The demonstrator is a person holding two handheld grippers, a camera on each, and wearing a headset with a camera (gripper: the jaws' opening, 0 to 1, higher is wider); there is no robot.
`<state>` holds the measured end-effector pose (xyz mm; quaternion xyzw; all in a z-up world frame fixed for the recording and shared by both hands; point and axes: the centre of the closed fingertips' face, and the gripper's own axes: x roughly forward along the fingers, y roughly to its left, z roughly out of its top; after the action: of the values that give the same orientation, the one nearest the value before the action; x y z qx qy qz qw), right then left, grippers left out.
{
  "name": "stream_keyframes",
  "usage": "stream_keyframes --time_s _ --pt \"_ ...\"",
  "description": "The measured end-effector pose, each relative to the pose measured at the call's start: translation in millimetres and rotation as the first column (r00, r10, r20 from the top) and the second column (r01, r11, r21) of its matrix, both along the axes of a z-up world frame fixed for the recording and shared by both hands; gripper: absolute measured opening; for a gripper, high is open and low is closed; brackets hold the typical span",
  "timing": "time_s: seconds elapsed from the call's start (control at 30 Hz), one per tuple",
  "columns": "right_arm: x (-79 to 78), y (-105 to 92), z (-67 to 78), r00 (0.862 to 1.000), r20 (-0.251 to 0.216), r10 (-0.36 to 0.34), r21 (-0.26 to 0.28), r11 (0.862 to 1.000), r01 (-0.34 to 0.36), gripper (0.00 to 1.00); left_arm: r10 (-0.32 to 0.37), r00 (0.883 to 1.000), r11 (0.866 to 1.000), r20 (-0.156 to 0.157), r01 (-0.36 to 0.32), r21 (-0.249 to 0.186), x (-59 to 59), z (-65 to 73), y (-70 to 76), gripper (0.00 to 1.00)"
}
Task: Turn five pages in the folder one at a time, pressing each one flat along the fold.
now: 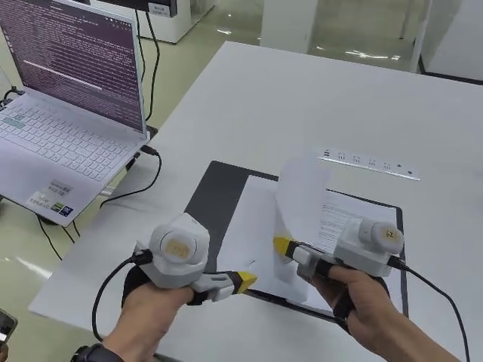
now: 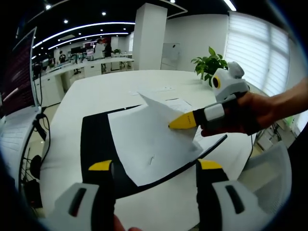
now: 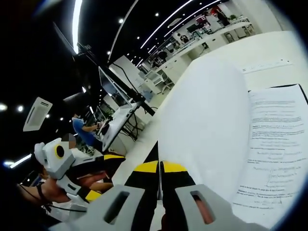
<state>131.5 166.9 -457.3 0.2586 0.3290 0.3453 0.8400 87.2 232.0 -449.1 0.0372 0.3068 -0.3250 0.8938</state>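
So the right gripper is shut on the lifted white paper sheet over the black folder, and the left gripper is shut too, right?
Not quite: the left gripper is open. The left gripper view shows its yellow-tipped jaws apart with nothing between them, by the front edge of the black folder. The right gripper is indeed shut on the lifted white paper sheet.

Nothing is legible: the lines on the laptop screen and the print on the page are too small.
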Motion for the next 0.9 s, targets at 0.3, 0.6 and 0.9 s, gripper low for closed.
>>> stream_keyframes --time_s 0.3,0.6,0.9 --pt "-1.5 21.5 -14.7 0.999 -0.046 0.006 0.018 1.0 -0.005 0.0 0.039 0.999 0.999 -0.004 -0.039 -0.014 3.9 2.8 18.1 0.68" --pt "-0.6 35.2 -35.7 0.995 -0.102 0.008 0.018 1.0 -0.007 0.0 0.054 0.998 0.998 -0.018 -0.055 -0.023 1.2 -2.1 25.0 0.68" --pt "2.0 39.7 -50.7 0.991 -0.134 0.006 0.009 1.0 -0.005 0.0 0.068 0.997 0.997 -0.027 -0.068 -0.03 1.2 -4.9 31.3 0.68"
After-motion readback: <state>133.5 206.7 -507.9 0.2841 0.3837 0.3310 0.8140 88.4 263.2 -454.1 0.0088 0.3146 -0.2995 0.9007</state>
